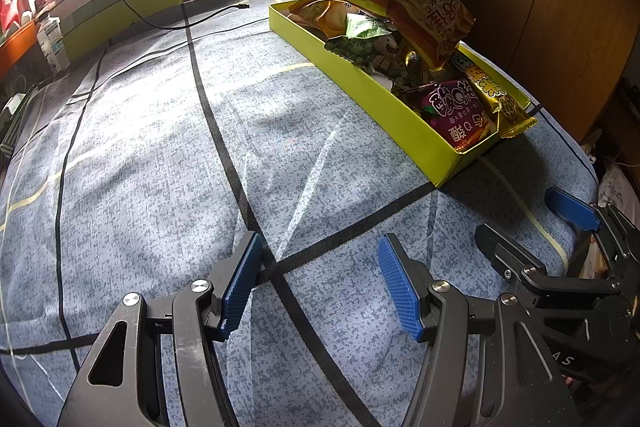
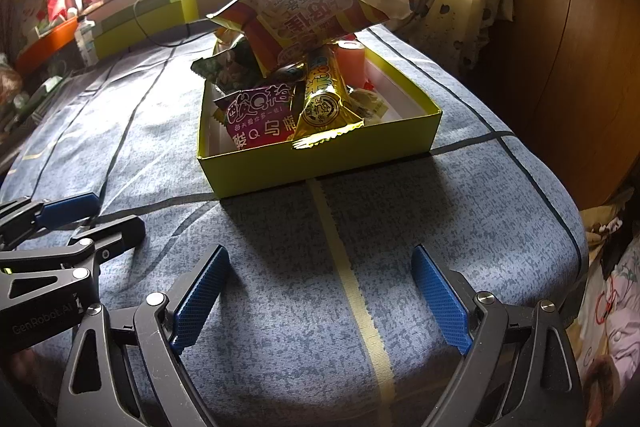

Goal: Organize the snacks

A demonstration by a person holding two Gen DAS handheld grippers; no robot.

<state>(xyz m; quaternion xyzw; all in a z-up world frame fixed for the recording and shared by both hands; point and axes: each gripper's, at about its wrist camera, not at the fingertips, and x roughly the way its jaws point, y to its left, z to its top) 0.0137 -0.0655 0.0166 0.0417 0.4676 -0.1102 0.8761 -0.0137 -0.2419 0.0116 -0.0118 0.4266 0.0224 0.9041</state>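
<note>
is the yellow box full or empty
Full. The box is heaped with snack packets, and a big orange bag lies on top, rising well above its rim. Only the near right corner shows bare floor.

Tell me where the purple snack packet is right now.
The purple snack packet lies in the near end of the yellow-green box, centre of the right wrist view, beside the gold packet.

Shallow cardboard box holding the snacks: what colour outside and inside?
Lime-green shallow cardboard box outside, white inside; shows best in the right wrist view.
</note>
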